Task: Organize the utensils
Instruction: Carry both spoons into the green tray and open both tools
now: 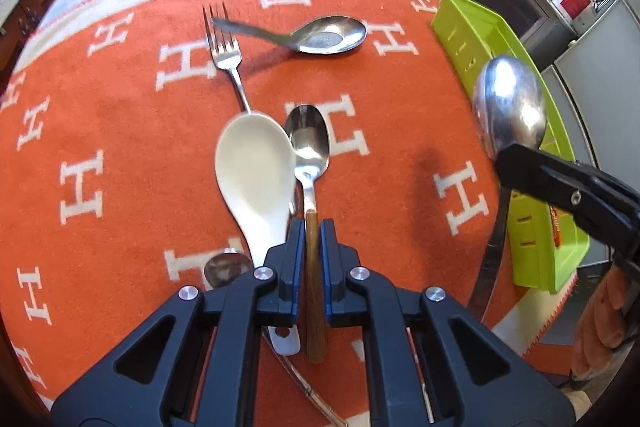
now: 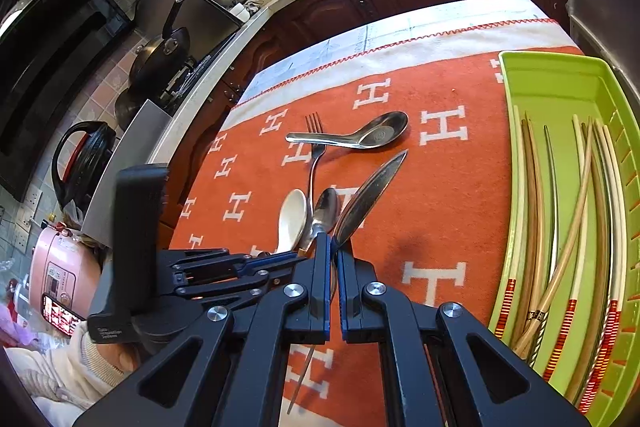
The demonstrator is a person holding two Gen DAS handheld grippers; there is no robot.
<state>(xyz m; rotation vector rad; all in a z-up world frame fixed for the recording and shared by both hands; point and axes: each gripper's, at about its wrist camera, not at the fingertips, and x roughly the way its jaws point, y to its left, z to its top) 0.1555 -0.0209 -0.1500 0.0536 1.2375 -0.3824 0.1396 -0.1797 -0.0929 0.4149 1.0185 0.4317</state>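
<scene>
On an orange cloth (image 1: pixel 120 131) patterned with white H letters, utensils lie loose while two handheld grippers work above them. At the far left of the group, a fork (image 1: pixel 229 55) lies with its tines pointing away, its handle running under the bowl of a white spoon (image 1: pixel 256 171). A small spoon bowl (image 1: pixel 225 268) shows just beside the white spoon's handle, partly hidden by the gripper. Next comes a wood-handled spoon (image 1: pixel 310 155), its steel bowl touching the white spoon's edge. The left gripper (image 1: pixel 311 247) has its blue-padded fingers (image 1: pixel 297 255) close on either side of the wooden handle; whether they actually press it cannot be told. Beyond, a soup spoon (image 1: pixel 332 35) rests with its handle tip crossing the fork's tines. To the right, the right gripper (image 2: pixel 334 259) has its fingers clamped on the handle of a big spoon (image 2: pixel 370 195), held clear of the cloth with the bowl pointing away and turned on edge; its handle hangs down below the fingers. At the far right, a green tray (image 2: pixel 560 87) sits on the cloth's edge, holding a scatter of chopsticks (image 2: pixel 580 227) laid roughly lengthwise, some crossing one another.
</scene>
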